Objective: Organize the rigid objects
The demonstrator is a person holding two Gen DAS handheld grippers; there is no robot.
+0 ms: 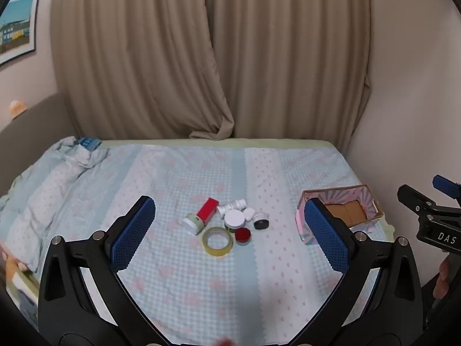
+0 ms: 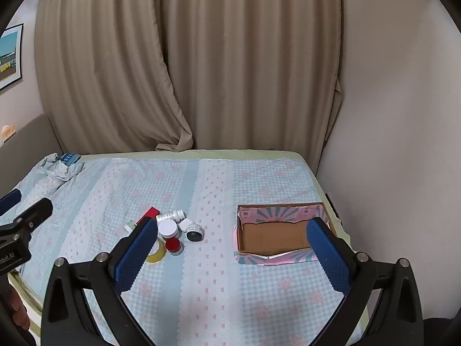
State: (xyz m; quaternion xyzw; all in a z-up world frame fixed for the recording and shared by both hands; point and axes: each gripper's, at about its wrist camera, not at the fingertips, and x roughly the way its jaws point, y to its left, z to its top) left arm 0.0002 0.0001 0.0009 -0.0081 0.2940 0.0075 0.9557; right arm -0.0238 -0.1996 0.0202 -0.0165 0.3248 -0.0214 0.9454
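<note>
Hovering over the bed [image 1: 178,274] | your left gripper [image 1: 230,230] gaped, nothing between | right gripper [image 2: 233,256] likewise | tape roll [image 1: 217,241] at twelve o'clock | box [image 2: 276,232] at two o'clock

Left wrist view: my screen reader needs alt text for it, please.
A cluster of small items, among them a tape roll and a red box, lies on a bed between the open left tool, with an empty cardboard box to the right.
</note>
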